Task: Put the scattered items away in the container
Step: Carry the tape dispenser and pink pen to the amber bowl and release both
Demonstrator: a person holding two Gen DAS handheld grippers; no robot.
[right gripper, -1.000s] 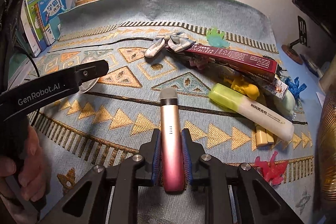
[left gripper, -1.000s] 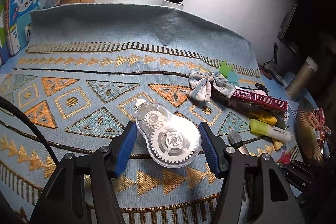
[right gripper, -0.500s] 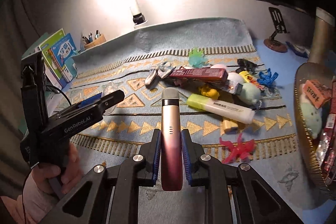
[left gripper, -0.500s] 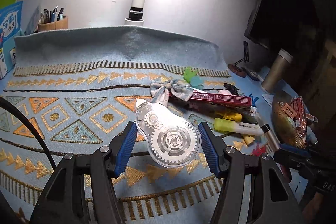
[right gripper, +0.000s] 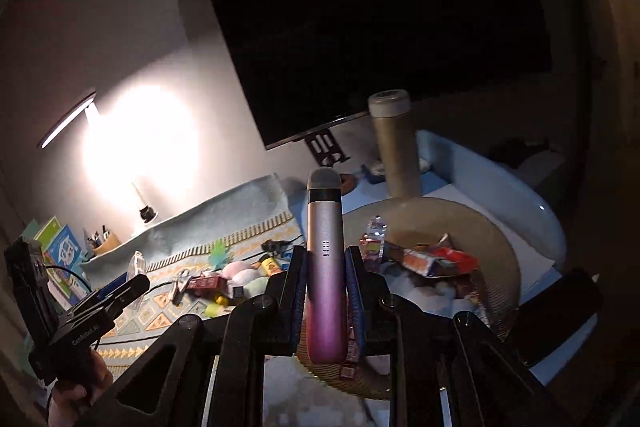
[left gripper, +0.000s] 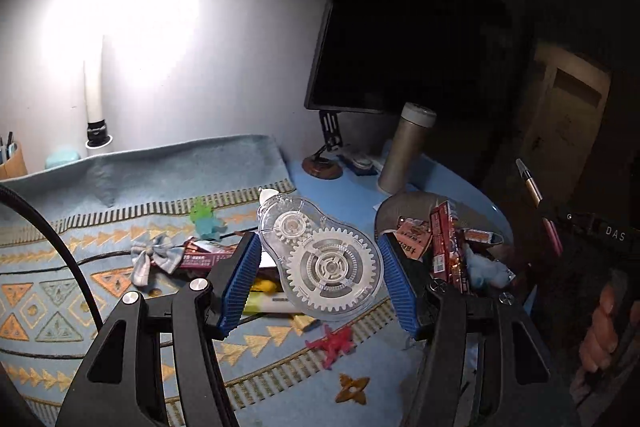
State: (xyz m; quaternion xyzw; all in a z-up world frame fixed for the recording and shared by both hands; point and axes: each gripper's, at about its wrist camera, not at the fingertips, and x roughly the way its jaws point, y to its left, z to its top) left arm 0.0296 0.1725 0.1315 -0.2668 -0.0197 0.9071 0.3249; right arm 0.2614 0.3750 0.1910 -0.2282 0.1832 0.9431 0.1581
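My left gripper (left gripper: pixel 318 247) is shut on a clear correction tape dispenser (left gripper: pixel 320 267) with white gears, held in the air above the patterned blue cloth (left gripper: pixel 120 187), just left of the round woven basket (left gripper: pixel 394 205). In the right wrist view, my right gripper (right gripper: pixel 326 255) is shut on a slim silver-to-pink pen-shaped device (right gripper: pixel 324 267), held over the near left rim of the basket (right gripper: pixel 500 255). Red snack packets (right gripper: pixel 436 259) lie inside it. A bow (left gripper: pixel 154 259), red box (left gripper: pixel 204 259), green toy (left gripper: pixel 204 219), yellow highlighter (left gripper: pixel 272 305) and red figure (left gripper: pixel 332 341) lie on the cloth.
A tall beige flask (left gripper: pixel 406 147) stands behind the basket, under a dark monitor (left gripper: pixel 400 27). A lit desk lamp (left gripper: pixel 94 87) rises at the back left, with a pen holder (left gripper: pixel 10 159) beside it. A dark phone (right gripper: pixel 556 319) lies right of the basket. An orange star (left gripper: pixel 352 389) sits near the cloth's front.
Both grippers have risen and swung right from over the cloth toward the basket, each keeping its object. The basket has come into full view.
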